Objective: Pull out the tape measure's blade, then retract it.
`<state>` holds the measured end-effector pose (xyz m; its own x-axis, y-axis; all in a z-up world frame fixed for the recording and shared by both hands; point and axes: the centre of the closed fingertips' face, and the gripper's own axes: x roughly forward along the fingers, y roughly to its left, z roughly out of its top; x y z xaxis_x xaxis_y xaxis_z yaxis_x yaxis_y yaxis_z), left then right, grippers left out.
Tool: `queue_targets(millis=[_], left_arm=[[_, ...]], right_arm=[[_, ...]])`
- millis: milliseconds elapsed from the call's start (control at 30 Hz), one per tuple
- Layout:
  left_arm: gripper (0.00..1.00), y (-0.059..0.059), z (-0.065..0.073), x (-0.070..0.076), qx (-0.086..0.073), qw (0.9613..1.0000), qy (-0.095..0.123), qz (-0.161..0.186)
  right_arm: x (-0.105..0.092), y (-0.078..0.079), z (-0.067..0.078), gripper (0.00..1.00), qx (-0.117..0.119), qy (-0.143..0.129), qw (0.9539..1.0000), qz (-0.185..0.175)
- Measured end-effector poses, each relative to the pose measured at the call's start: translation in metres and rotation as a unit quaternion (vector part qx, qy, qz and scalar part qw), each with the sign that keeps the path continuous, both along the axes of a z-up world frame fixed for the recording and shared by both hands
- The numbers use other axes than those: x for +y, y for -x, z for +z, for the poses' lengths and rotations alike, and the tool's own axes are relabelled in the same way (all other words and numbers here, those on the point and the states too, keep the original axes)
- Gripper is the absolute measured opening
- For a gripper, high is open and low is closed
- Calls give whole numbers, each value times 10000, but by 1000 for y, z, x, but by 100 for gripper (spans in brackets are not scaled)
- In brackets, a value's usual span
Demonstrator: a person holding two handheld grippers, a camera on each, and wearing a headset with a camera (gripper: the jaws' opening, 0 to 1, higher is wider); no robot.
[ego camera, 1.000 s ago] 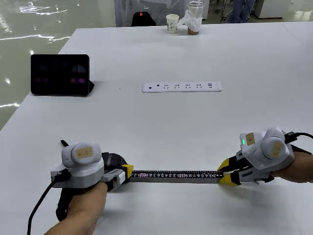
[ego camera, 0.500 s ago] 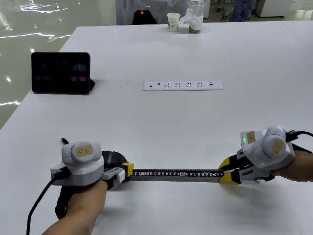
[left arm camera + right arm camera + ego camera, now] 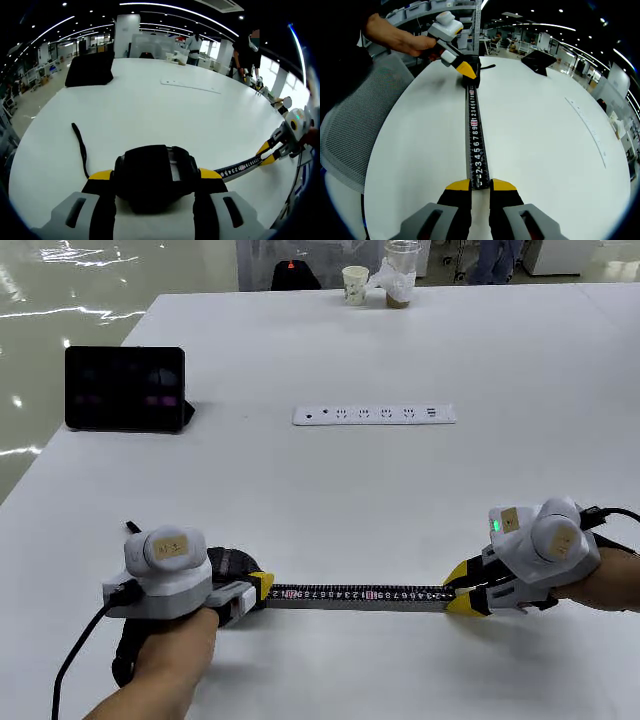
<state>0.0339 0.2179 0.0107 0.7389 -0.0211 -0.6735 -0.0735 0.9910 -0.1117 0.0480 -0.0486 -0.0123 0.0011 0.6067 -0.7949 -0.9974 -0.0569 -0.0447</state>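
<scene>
The black tape measure case [image 3: 156,172] sits on the white table near its front edge, clamped between the yellow-tipped jaws of my left gripper [image 3: 255,588], which is shut on it. Its dark numbered blade [image 3: 360,594] runs flat along the table to the right, also seen as the blade [image 3: 476,140] in the right gripper view. My right gripper [image 3: 462,590] is shut on the blade's free end [image 3: 479,184]. A thin black wrist strap [image 3: 80,147] trails from the case.
A white power strip [image 3: 373,415] lies mid-table. A dark tablet [image 3: 125,389] stands at the left edge. Paper cups and a plastic cup [image 3: 385,282] sit at the far edge. A grey mesh chair [image 3: 357,125] stands by the table's near side.
The right gripper has crept slightly left with the blade end, so the drawn-out blade looks a little shorter. The left gripper and case hold still.
</scene>
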Motion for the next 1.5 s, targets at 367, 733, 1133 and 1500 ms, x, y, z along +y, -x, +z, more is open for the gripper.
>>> queue_targets(millis=[367,733,1133,1500], left_arm=[[57,0,0,1,-9,10000,30,4],[57,0,1,1,-4,10000,60,-9],[57,1,1,1,3,10000,85,-9],[57,1,1,1,2,9999,108,-22]], right_arm=[[4,-1,2,9,-38,-13,10000,15],[11,1,2,9,-23,-27,10000,43],[23,2,3,9,-10,-62,10000,70],[31,3,2,10,-6,-79,9999,84]])
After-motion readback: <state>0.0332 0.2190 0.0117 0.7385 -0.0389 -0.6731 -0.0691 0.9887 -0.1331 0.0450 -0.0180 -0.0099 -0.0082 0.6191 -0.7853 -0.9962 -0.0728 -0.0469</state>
